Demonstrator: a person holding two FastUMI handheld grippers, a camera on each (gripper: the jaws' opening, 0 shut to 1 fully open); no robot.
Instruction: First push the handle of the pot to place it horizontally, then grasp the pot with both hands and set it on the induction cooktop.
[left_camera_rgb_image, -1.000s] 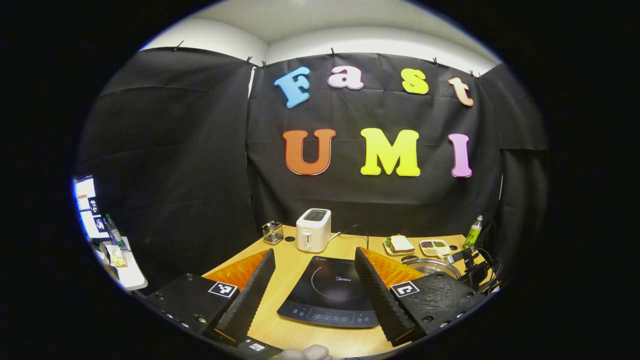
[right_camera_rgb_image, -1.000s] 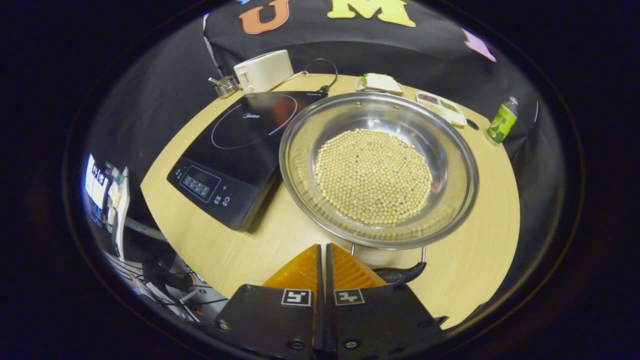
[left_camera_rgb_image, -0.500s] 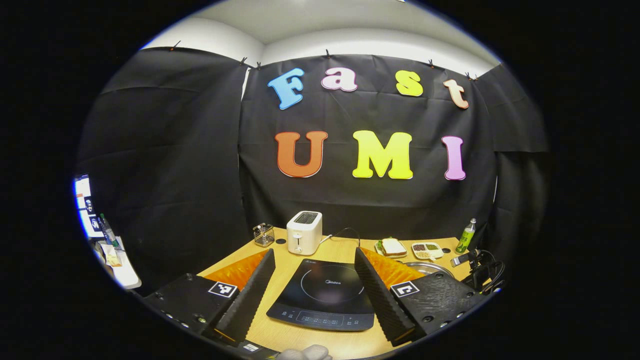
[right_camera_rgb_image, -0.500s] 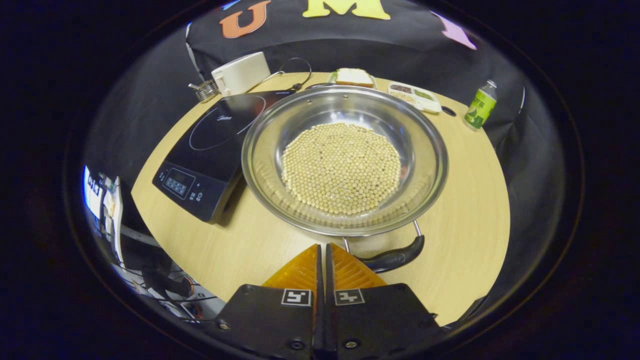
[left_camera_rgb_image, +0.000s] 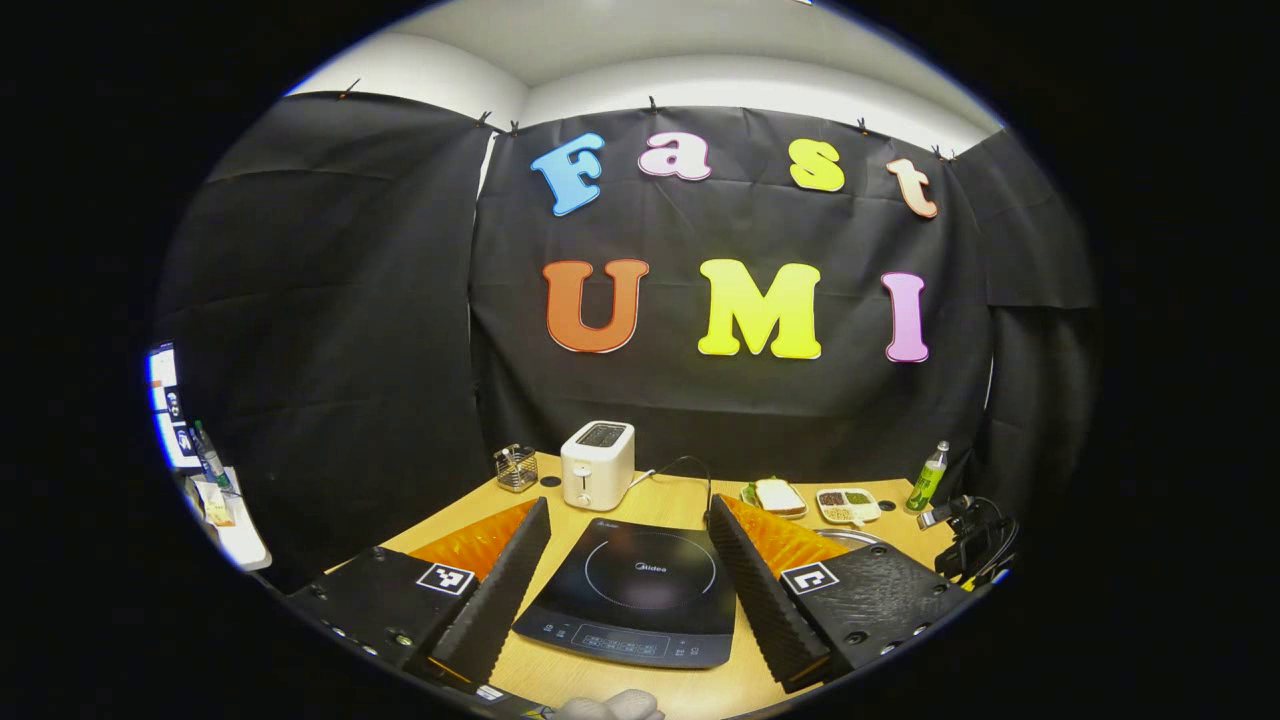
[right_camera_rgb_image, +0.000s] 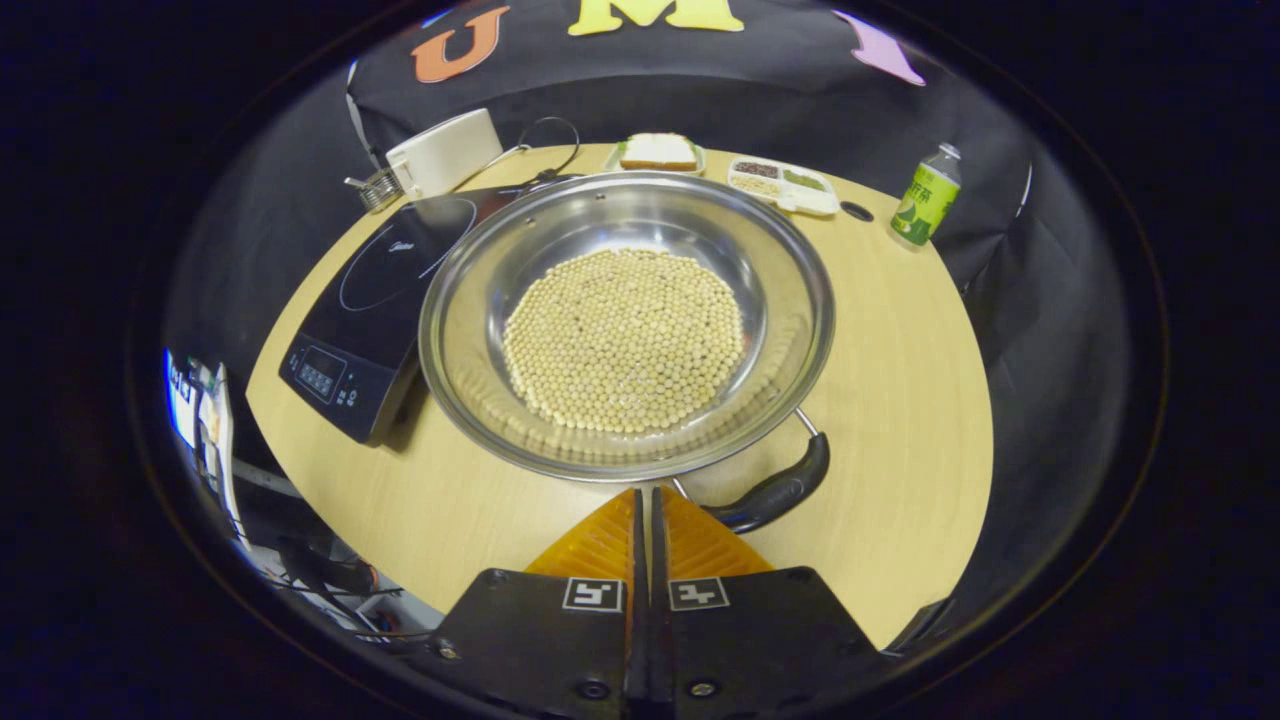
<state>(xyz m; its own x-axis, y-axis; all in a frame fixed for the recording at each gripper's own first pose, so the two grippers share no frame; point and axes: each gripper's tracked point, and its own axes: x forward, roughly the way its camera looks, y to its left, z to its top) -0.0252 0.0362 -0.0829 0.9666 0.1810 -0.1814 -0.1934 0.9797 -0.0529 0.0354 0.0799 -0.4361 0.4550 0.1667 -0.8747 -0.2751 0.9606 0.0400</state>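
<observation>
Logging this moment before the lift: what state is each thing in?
Steel pot: on the table, filled with pale beans.
Black pot handle: angled, beside the right gripper.
Black induction cooktop: bare.
Left gripper: jaws open.
Right gripper: jaws shut, empty.

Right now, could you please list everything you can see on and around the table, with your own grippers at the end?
Pot: one, steel, on the table beside the cooktop, filled with pale beans.
Pot handle: one, black, at the near rim.
Induction cooktop: one, black, left of the pot.
Toaster: one, white, far side.
Wire basket: one, metal, beside the toaster.
Sandwich plate: one, far edge.
Divided tray: one, white, beside the sandwich.
Bottle: one, green, far right.
Table: one, light wood.
Left gripper: open, above the cooktop.
Right gripper: shut, by the handle.
</observation>
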